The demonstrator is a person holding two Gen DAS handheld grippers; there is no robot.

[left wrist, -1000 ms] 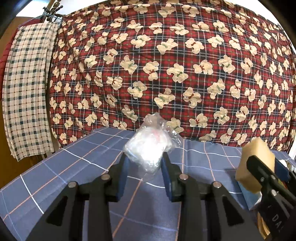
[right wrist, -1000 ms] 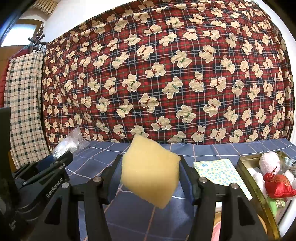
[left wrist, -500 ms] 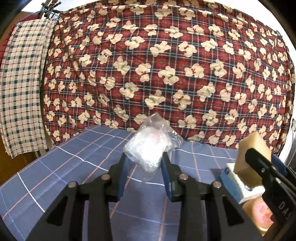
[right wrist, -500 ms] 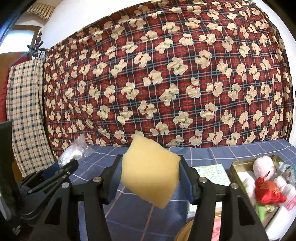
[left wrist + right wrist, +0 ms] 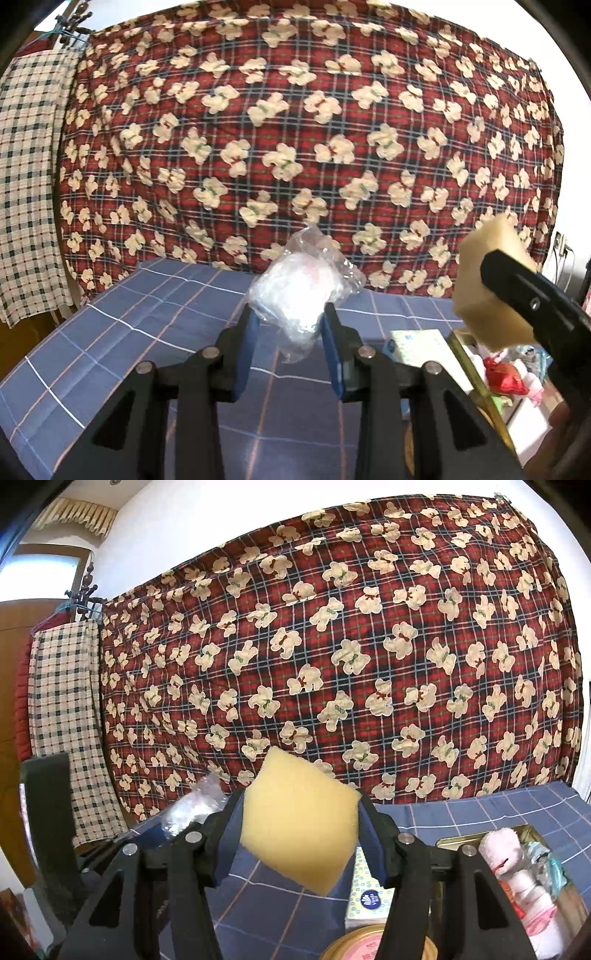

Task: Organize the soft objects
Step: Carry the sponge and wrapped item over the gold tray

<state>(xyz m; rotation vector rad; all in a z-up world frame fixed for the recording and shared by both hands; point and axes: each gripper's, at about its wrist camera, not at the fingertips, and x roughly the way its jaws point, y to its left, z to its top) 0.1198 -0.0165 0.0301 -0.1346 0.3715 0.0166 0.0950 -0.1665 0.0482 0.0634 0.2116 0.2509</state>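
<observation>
Sponge (image 5: 300, 823), yellow, tilted on one corner, is clamped between the two jaws of the right gripper (image 5: 301, 840) and held in the air above the table (image 5: 517, 812). Left gripper (image 5: 288, 328) is clenched on a clear plastic bag (image 5: 299, 291) with something white inside; the bag bulges up and forward past the blue pads (image 5: 243, 350), clear of the blue checked tablecloth (image 5: 147, 314).

In the left wrist view the sponge (image 5: 487, 280) and the right gripper's black finger sit at the right, beside the bag but apart from it.

Near right on the table: gold-rimmed tin (image 5: 458, 840) packed with soft items, among them a white fluffy piece (image 5: 498, 845) and a red pouch (image 5: 502, 376). Just left of the tin lies a tissue pack (image 5: 365, 893) with a dotted wrapper.

Far side: red plaid blanket (image 5: 351, 657) with a bear print hangs as backdrop; a checked cloth (image 5: 62, 716) hangs at far left.
</observation>
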